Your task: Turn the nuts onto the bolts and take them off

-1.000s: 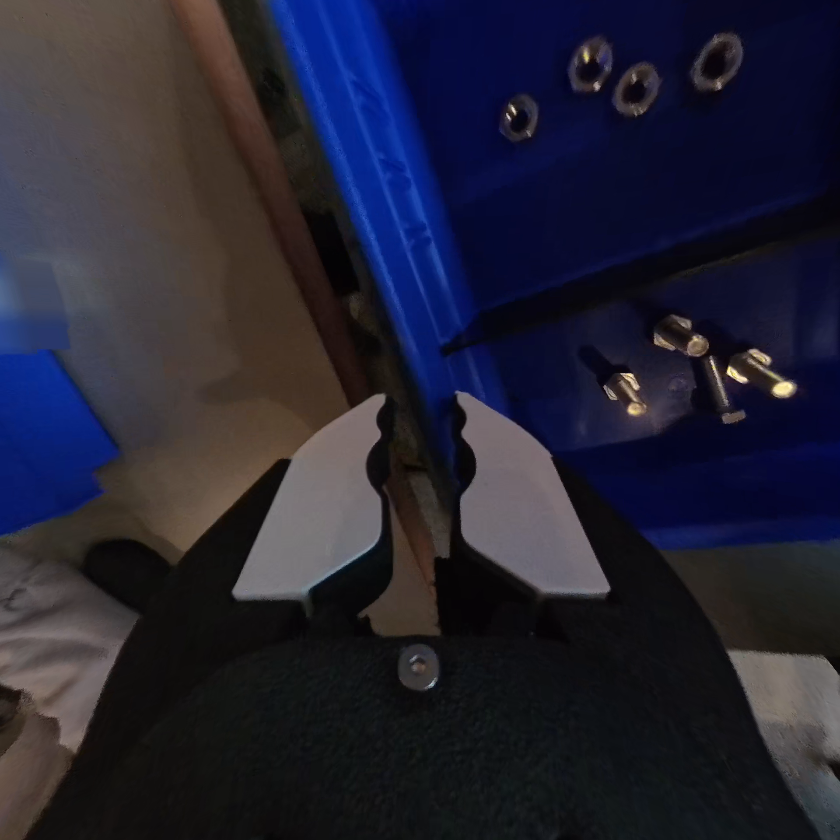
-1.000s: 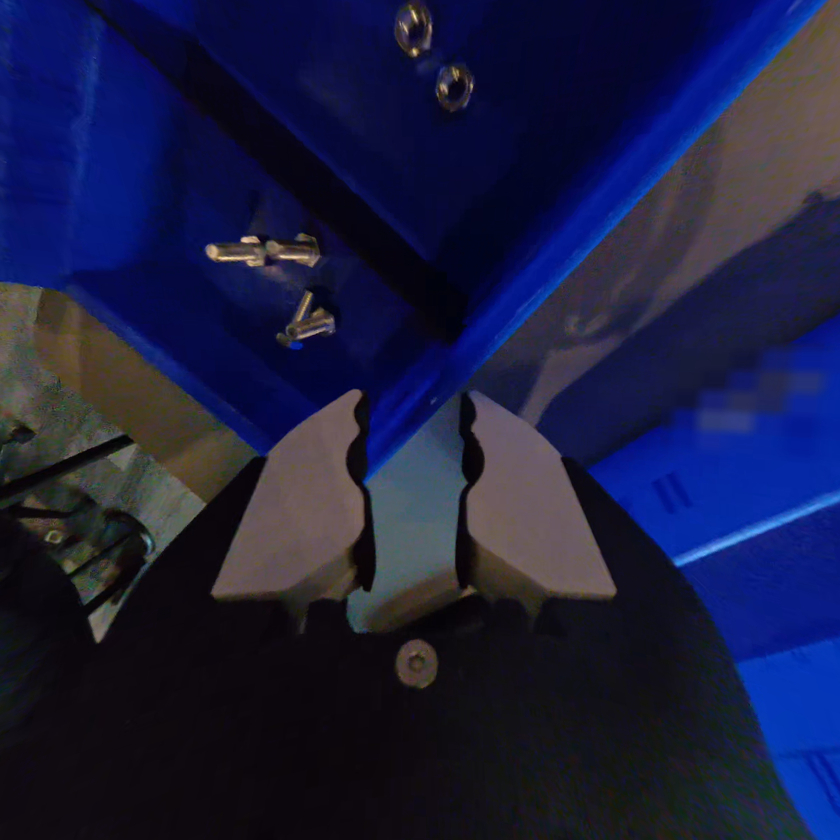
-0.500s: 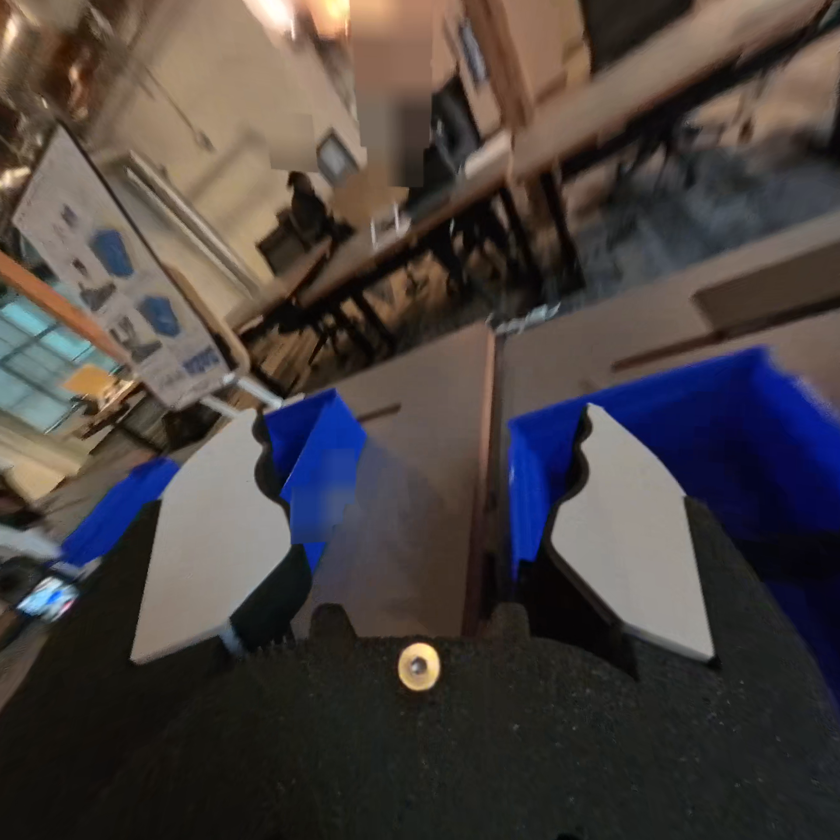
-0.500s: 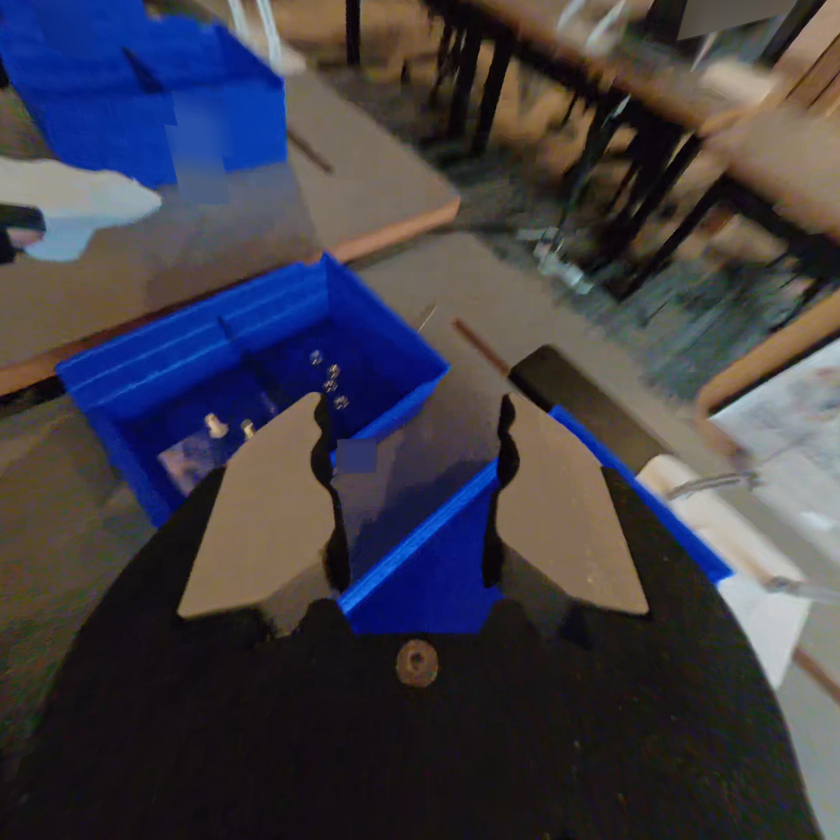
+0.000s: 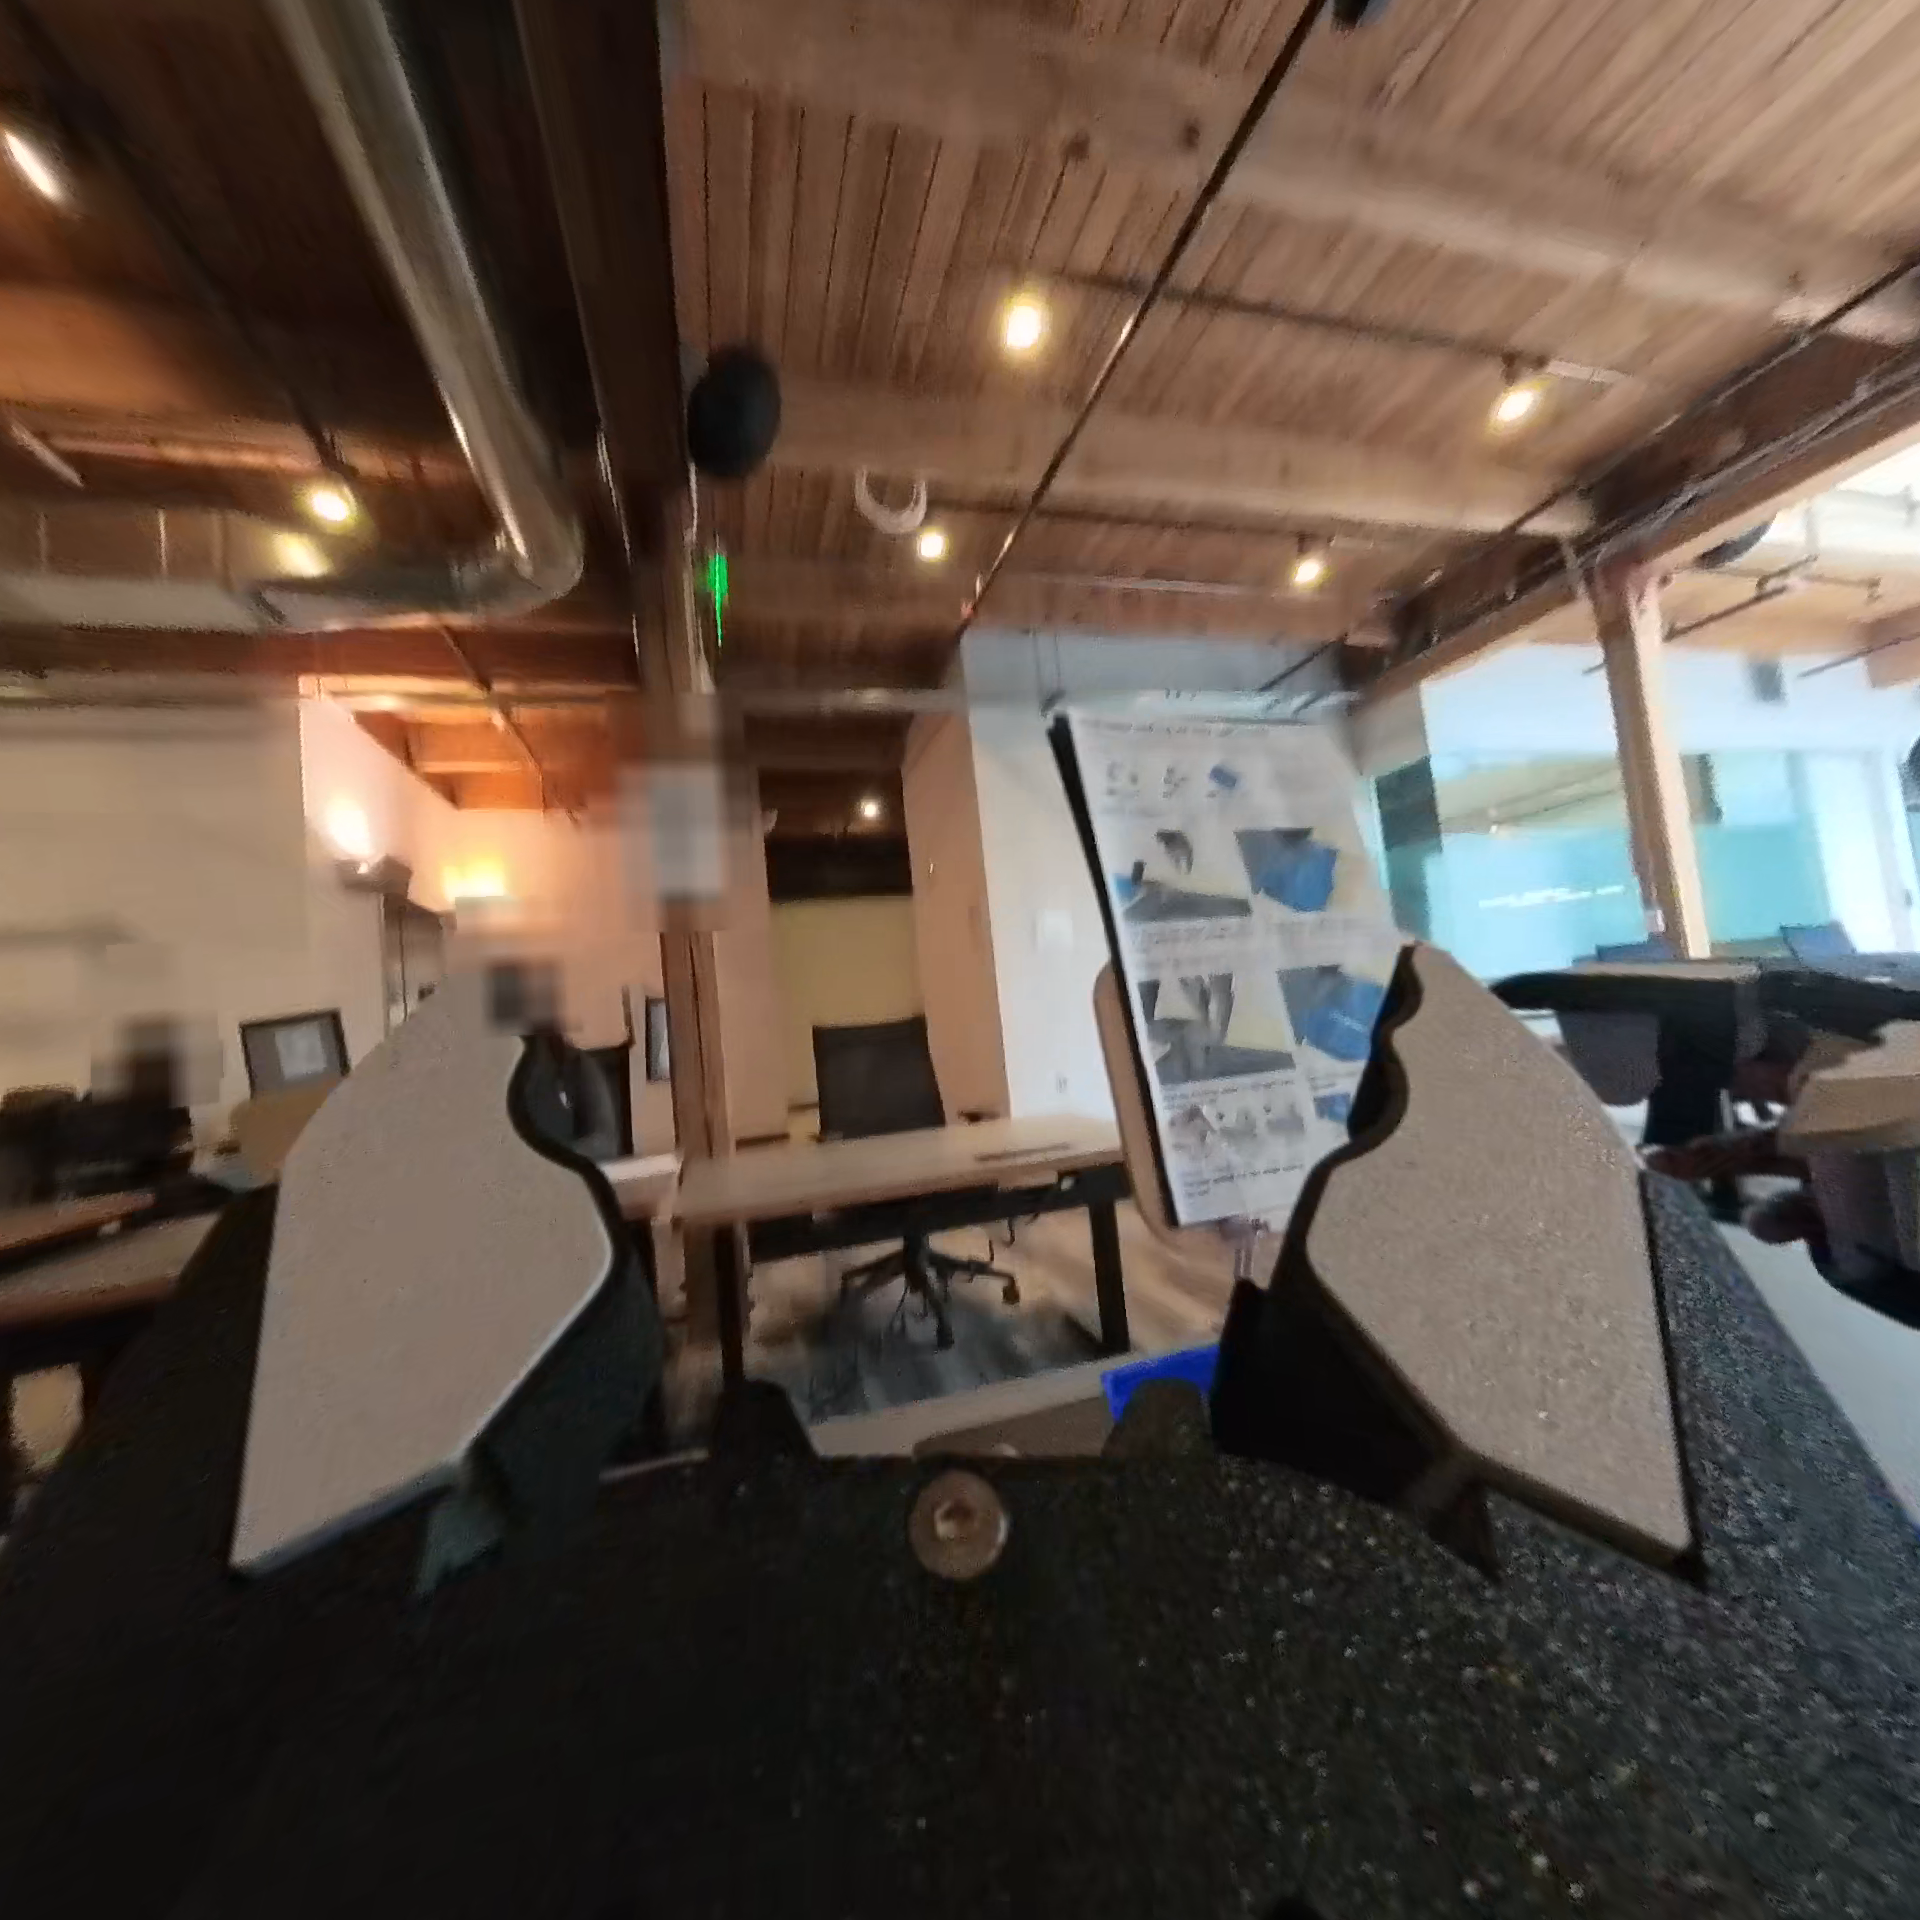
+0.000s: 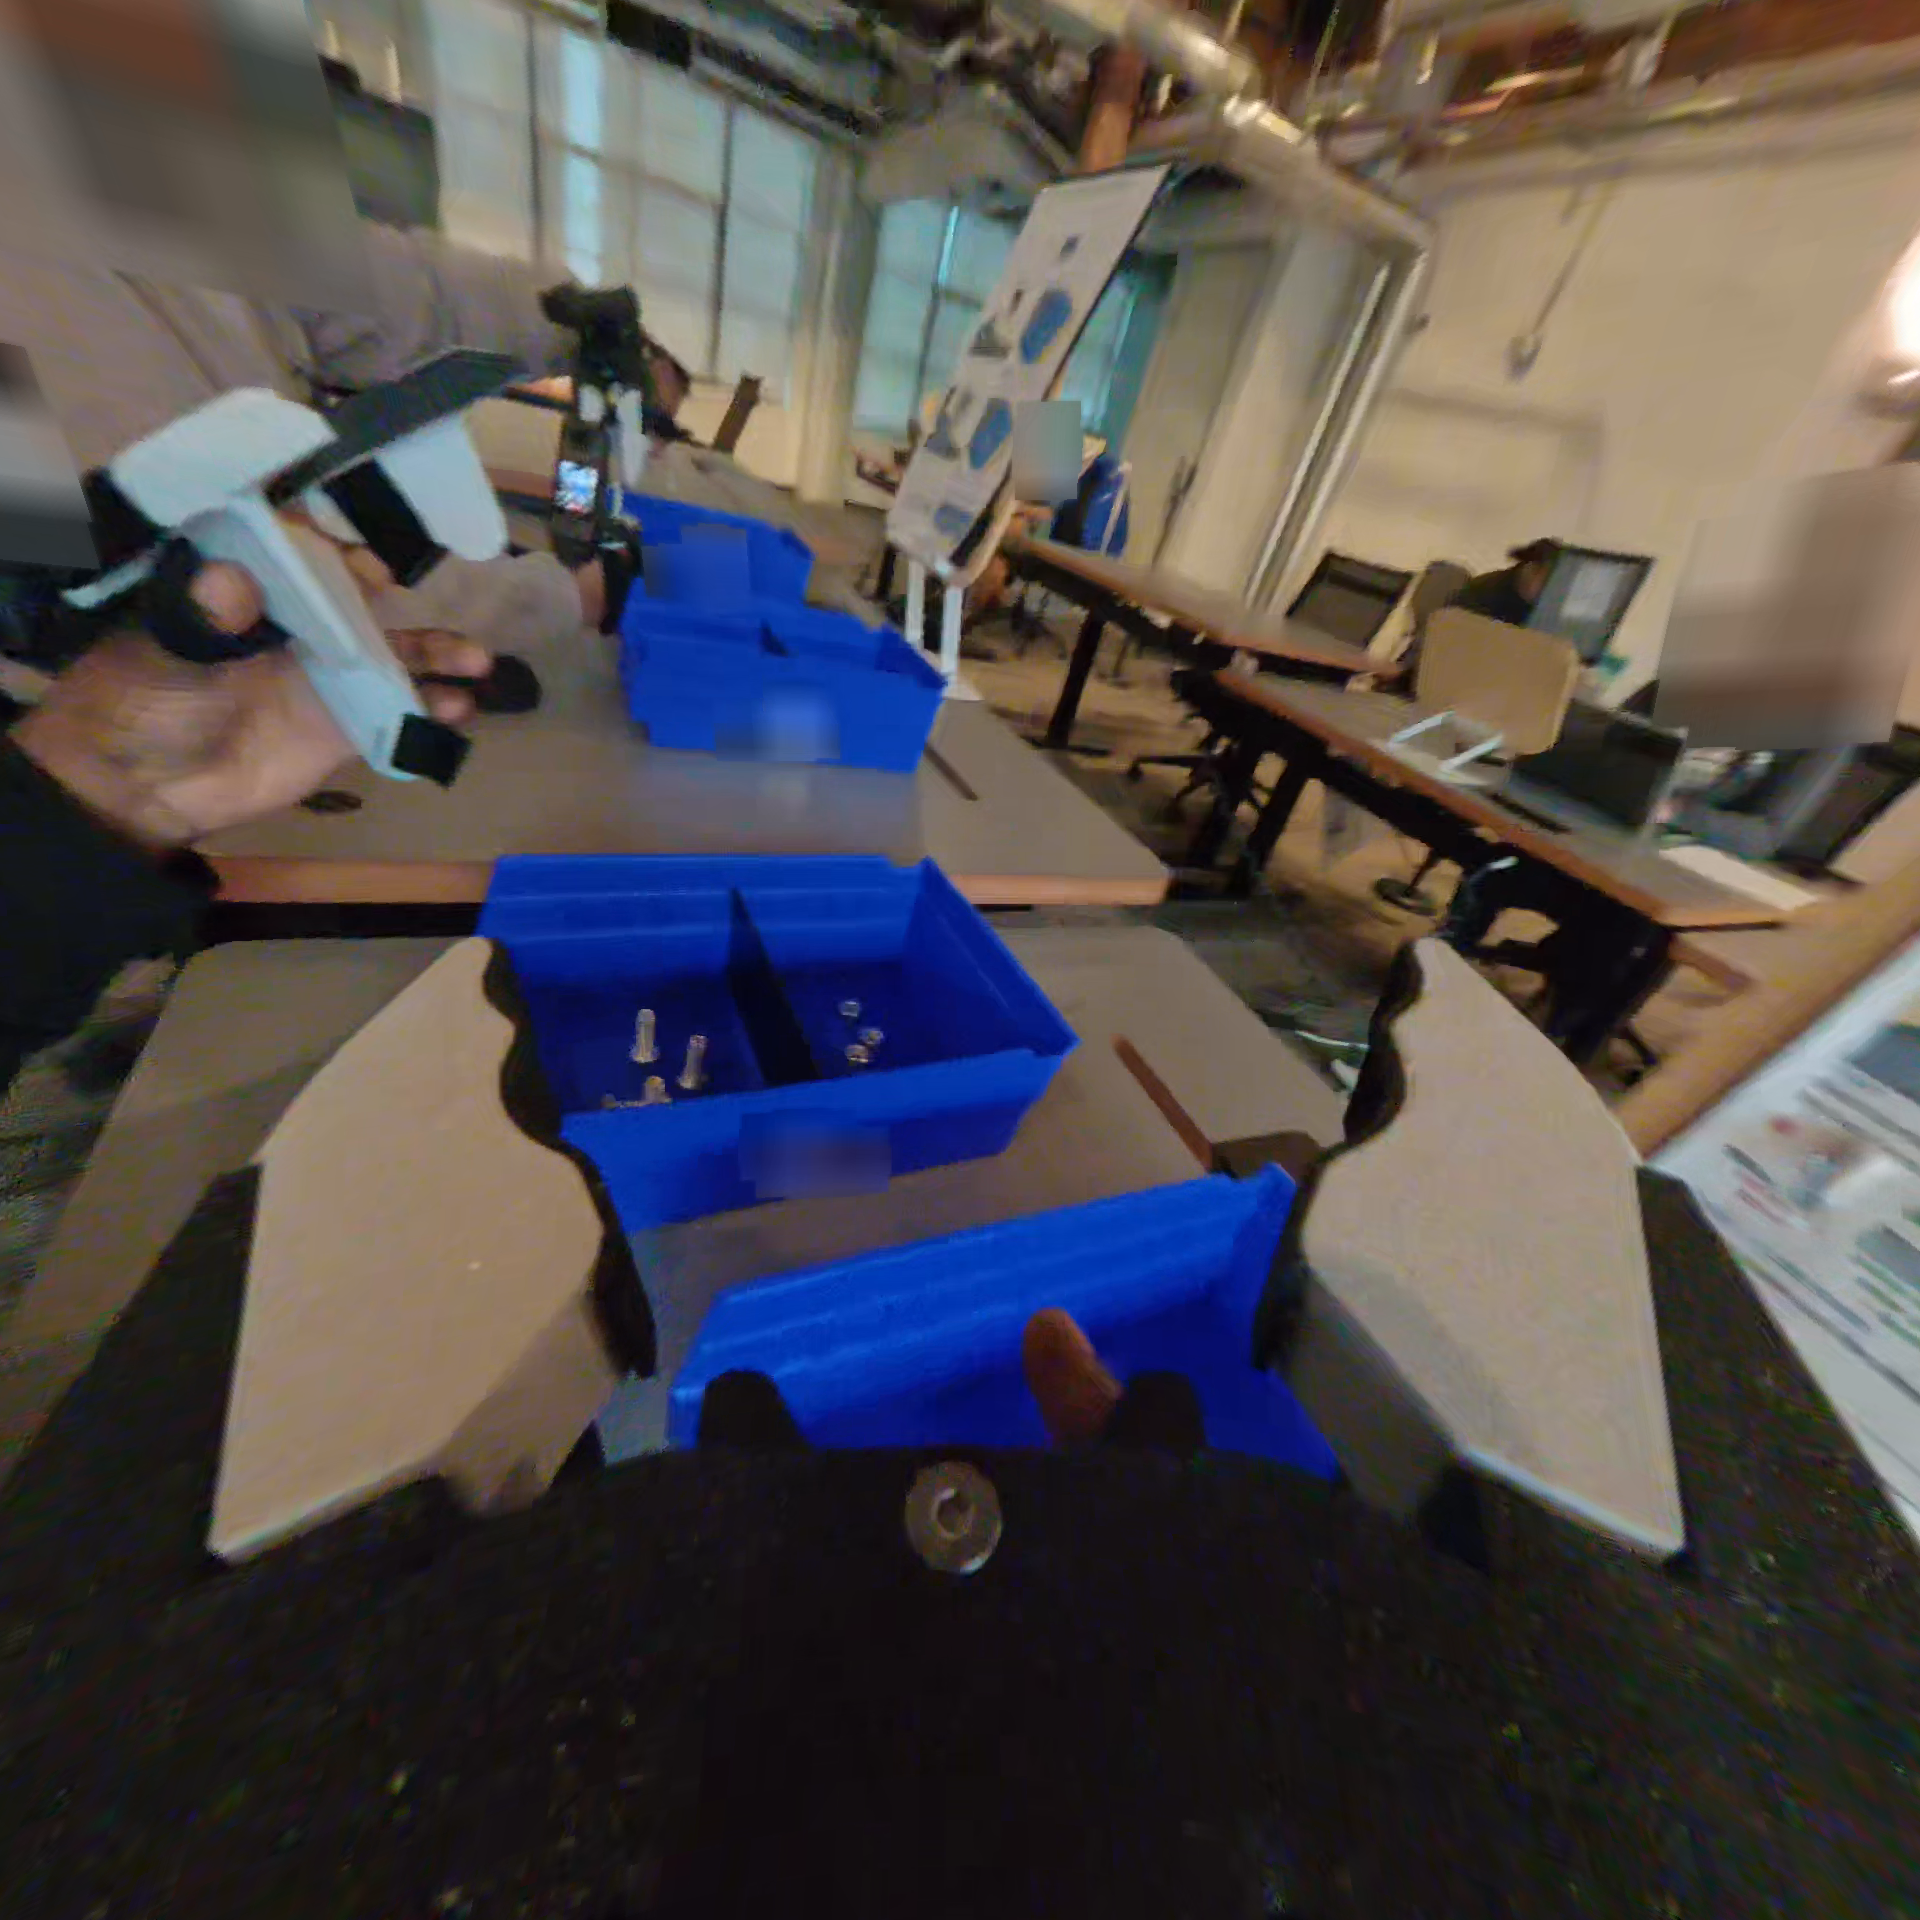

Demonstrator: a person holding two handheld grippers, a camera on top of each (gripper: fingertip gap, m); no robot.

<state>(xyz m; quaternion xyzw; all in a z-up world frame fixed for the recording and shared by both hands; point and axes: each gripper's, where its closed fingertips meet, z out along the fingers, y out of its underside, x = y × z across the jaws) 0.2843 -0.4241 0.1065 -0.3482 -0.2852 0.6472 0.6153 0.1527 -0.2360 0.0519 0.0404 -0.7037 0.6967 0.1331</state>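
Observation:
In the right wrist view a blue bin (image 6: 935, 1101) sits on the grey table, split by a black divider (image 6: 771, 1010). Several bolts (image 6: 670, 1055) lie in its left half and several nuts (image 6: 860, 1034) in its right half. My right gripper (image 6: 945, 1039) is open and empty, raised above and in front of the bin. My left gripper (image 5: 961, 1049) is open and empty, lifted high and aimed at the room and ceiling; it also shows held in a hand at the left of the right wrist view (image 6: 301, 540). Only a small blue bin corner (image 5: 1158, 1377) shows in the left wrist view.
A second blue bin (image 6: 987, 1340) lies just below my right gripper. More blue bins (image 6: 769, 675) stand on the far table beside a camera on a stand (image 6: 587, 436). A poster board (image 5: 1236, 997) stands ahead, with desks and an office chair (image 5: 894, 1132) behind.
Both grippers have let go of the bin walls, opened wide and lifted away from the bin. The left one has tilted up toward the ceiling; the right one has pulled back and now looks down on the table.

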